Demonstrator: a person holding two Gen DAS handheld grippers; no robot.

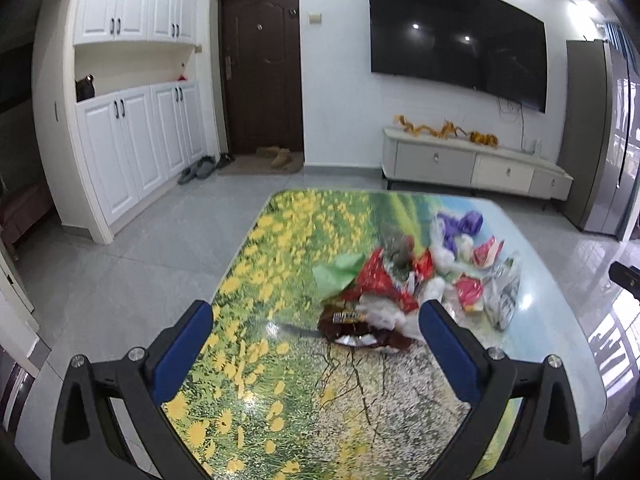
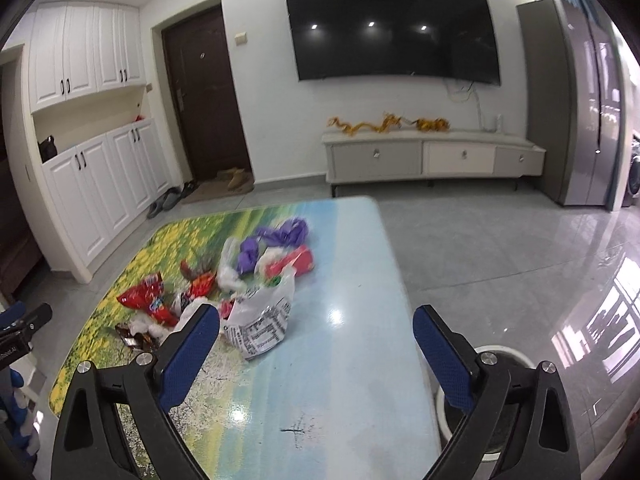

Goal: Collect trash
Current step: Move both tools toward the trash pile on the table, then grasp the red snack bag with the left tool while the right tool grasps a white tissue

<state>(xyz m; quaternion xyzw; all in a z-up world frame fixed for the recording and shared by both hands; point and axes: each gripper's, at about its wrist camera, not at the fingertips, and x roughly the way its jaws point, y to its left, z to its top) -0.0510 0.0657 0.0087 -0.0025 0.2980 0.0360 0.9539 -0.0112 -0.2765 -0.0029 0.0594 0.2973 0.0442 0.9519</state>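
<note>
I hold both tools, left tool (image 1: 316, 316) and right tool (image 2: 316, 320), spread wide and empty above the desk (image 2: 340, 280), ready for the wrapper pile (image 1: 400, 280).

This is a home's living room: beyond the left claw a big dark television (image 1: 456, 36) hangs on the white wall over a low drawer console (image 1: 476, 162). Farther left stand a brown entry door (image 1: 262, 68) with shoes (image 1: 200, 168) at its mat, and white built-in cupboards (image 1: 132, 80).
</note>
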